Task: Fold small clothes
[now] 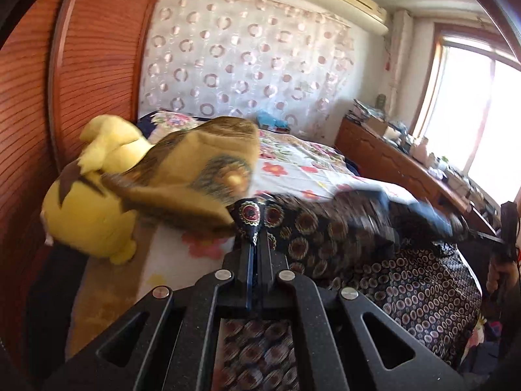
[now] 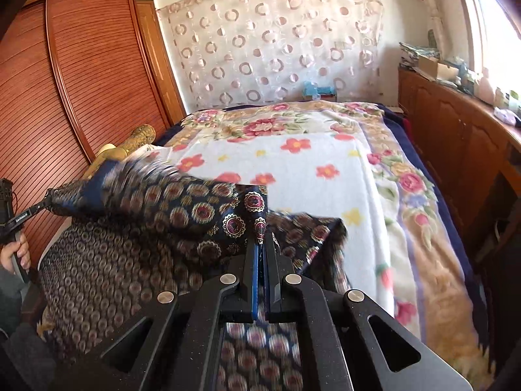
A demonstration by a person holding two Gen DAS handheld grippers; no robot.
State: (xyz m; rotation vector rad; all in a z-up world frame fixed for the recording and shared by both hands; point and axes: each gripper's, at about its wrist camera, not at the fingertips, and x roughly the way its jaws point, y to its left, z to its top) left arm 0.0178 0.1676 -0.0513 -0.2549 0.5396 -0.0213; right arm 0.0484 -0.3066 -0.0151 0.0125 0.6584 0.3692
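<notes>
Both grippers, left and right, I have clamped tight on corners of the patterned garment, lifted ahead of them above the bed; judged status: first fold under way, remaining folds outstanding.

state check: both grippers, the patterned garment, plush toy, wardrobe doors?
left gripper: shut on patterned garment
right gripper: shut on patterned garment
patterned garment: lifted, stretched between both grippers, motion-blurred
yellow plush toy: lying on the bed beside the wardrobe
wardrobe doors: closed
</notes>
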